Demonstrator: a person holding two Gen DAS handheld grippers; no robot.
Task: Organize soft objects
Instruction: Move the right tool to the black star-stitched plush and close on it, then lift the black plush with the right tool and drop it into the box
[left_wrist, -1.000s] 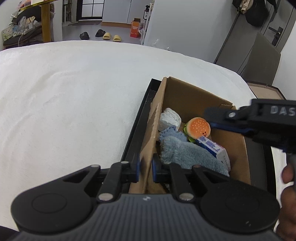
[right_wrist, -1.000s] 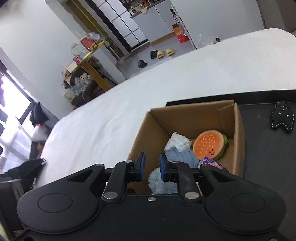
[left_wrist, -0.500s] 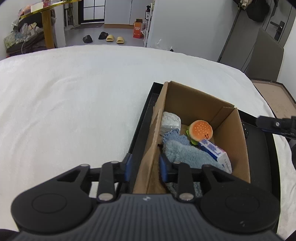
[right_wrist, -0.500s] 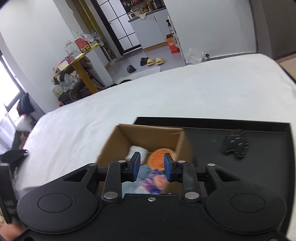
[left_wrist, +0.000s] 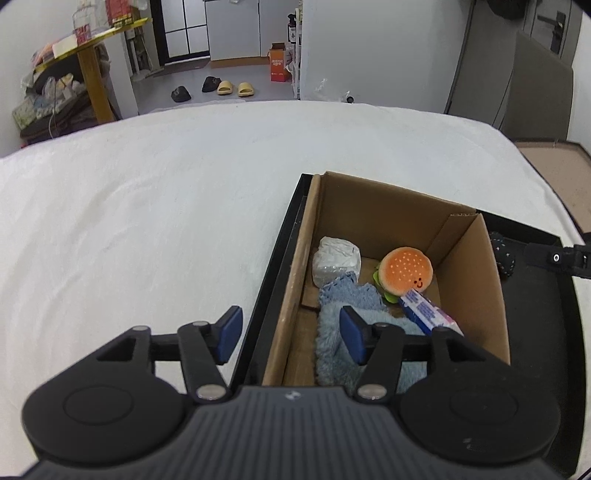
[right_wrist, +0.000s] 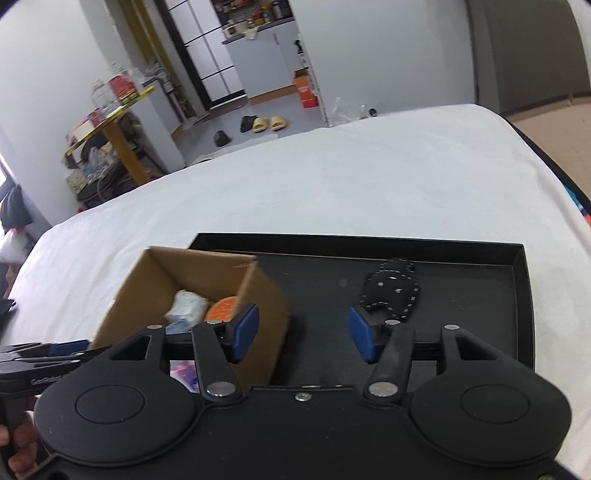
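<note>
Cardboard box (left_wrist: 373, 221) at the left end of a tray (right_wrist: 519, 295) set on a bed (left_wrist: 147, 221). Inside the box: wrapped bundle (left_wrist: 336, 258) at the far left, burger plush (left_wrist: 406, 271) to its right, fleecy cloth (left_wrist: 354, 332) nearer the camera, a packet (left_wrist: 428, 314) leaning over the cloth's right side and seemingly touching the plush. On the tray floor right of the box, well apart from it, a stitched pouch (right_wrist: 393, 291). Beyond the bed, slippers (left_wrist: 236, 88) on the floor, a cluttered table (left_wrist: 92, 48) to their left.
</note>
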